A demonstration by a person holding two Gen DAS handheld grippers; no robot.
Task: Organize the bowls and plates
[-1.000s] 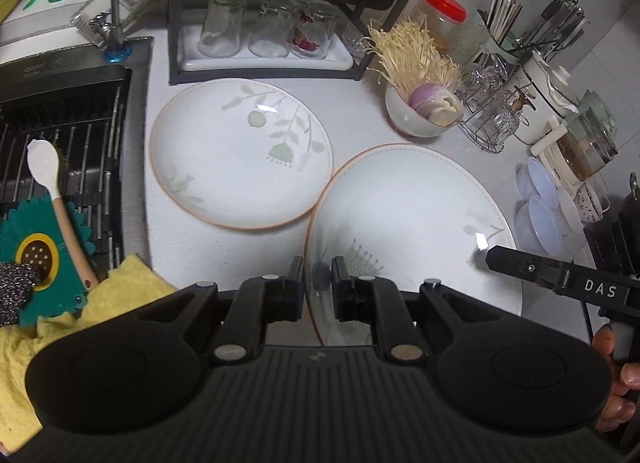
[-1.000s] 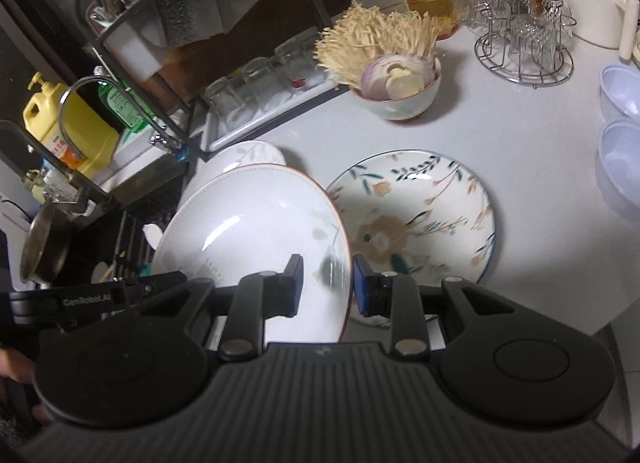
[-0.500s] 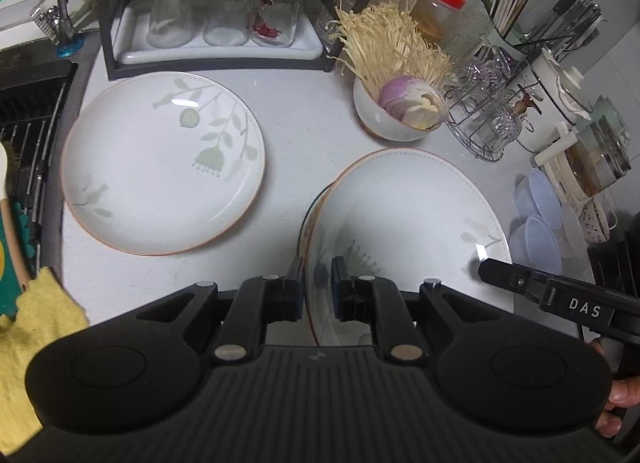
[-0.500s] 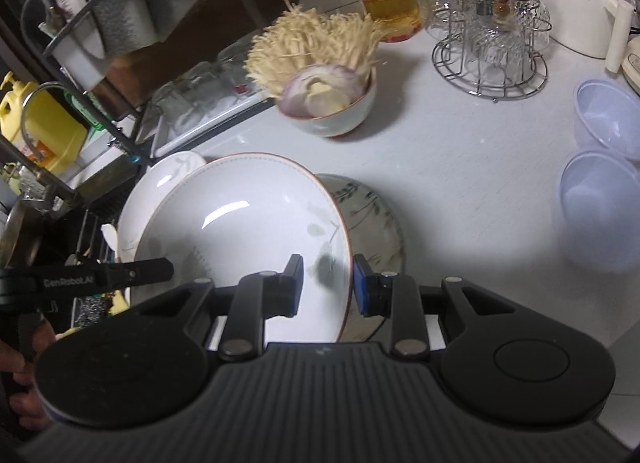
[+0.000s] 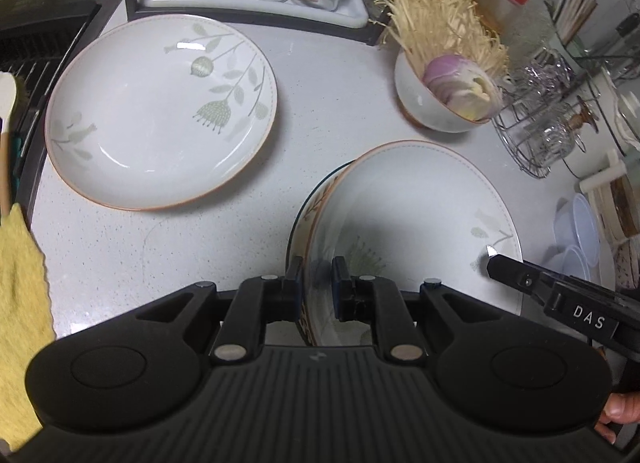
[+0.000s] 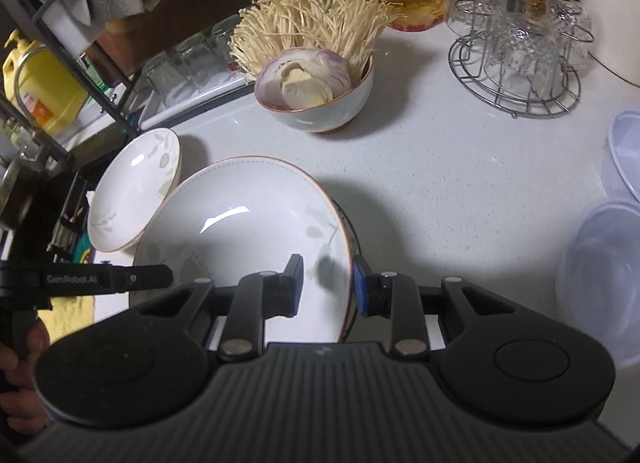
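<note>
White plate (image 5: 408, 215): left gripper (image 5: 316, 283) and right gripper (image 6: 328, 283) jaws clamp its opposite rims.

on the counter (image 5: 224, 239), the held plate (image 5: 420, 215) sits over another plate (image 5: 298, 235), whose rim shows at its left edge. the left gripper (image 5: 316, 283) clamps its left rim, the right gripper (image 6: 328, 283) its right rim. a second plate (image 5: 160, 111) lies apart to the left, near the sink (image 5: 36, 51). behind the held plate stands a bowl of mushrooms and onion (image 5: 444, 103); right of it, a wire glass rack (image 6: 516, 59). plastic containers (image 6: 604, 271) sit far right.
</note>
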